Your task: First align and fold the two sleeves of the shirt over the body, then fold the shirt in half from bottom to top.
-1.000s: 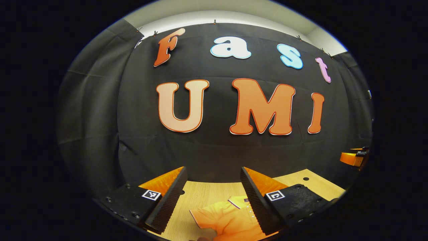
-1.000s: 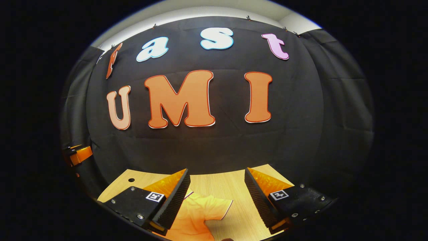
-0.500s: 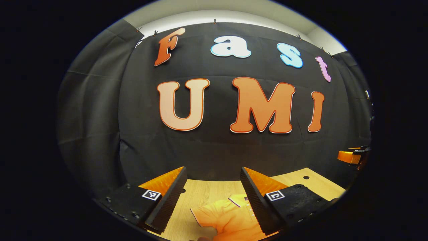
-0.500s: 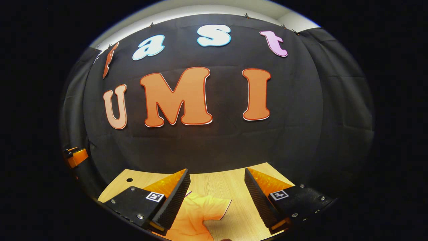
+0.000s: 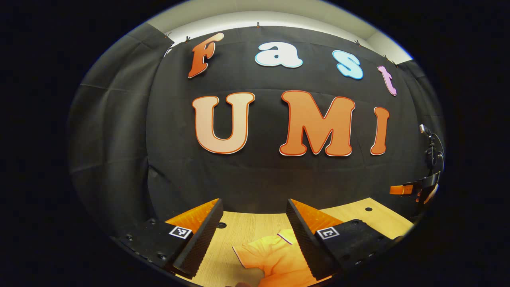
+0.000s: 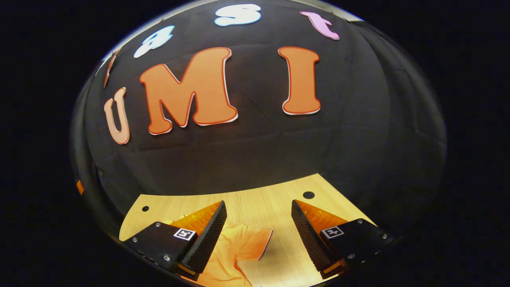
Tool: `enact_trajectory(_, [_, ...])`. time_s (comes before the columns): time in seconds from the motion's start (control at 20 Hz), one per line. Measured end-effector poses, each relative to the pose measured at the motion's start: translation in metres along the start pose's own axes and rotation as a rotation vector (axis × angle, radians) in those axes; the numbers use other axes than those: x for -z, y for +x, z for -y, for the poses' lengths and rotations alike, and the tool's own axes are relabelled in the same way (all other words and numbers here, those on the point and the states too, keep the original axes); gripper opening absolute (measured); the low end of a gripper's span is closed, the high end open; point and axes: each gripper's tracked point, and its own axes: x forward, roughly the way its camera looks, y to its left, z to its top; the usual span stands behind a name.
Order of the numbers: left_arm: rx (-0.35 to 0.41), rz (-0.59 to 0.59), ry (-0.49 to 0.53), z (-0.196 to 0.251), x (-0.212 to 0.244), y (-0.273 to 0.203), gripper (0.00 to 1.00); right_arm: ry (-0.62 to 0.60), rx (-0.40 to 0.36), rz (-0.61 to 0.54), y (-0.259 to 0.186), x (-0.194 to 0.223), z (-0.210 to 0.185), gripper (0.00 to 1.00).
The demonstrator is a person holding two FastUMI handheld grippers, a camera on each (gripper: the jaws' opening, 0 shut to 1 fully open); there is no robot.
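The orange shirt point(image 5: 275, 259) lay flat on the wooden table point(image 6: 263, 199), both sleeves spread. The left gripper point(image 5: 255, 235) and right gripper point(image 6: 259, 235) hovered above it, jaws wide, empty. A 1-layer pinch could drag the body askew. Bare tabletop surrounded each sleeve.

A light wood-grain counter point(image 5: 247, 229) runs up to the black cloth wall point(image 5: 119, 131) of the booth, with small dark round holes point(image 6: 308, 195) near its far corners. Above the cloth, a pale wall strip point(image 5: 279, 16) shows.
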Motion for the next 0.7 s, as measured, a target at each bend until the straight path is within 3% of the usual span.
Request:
enact_trajectory(0.3, [-0.029, -0.019, -0.023, -0.015, 0.007, 0.004, 0.98, 0.031, 0.063, -0.22, 0.068, 0.05, 0.025, 0.99])
enact_trajectory(0.5, [-0.041, -0.035, -0.027, -0.025, 0.015, 0.005, 0.98, -0.028, 0.103, -0.343, 0.093, 0.085, 0.031, 0.99])
enact_trajectory(0.7, [-0.072, -0.057, -0.037, -0.038, 0.025, 0.011, 0.98, 0.043, 0.108, -0.568, 0.105, 0.138, 0.022, 0.99])
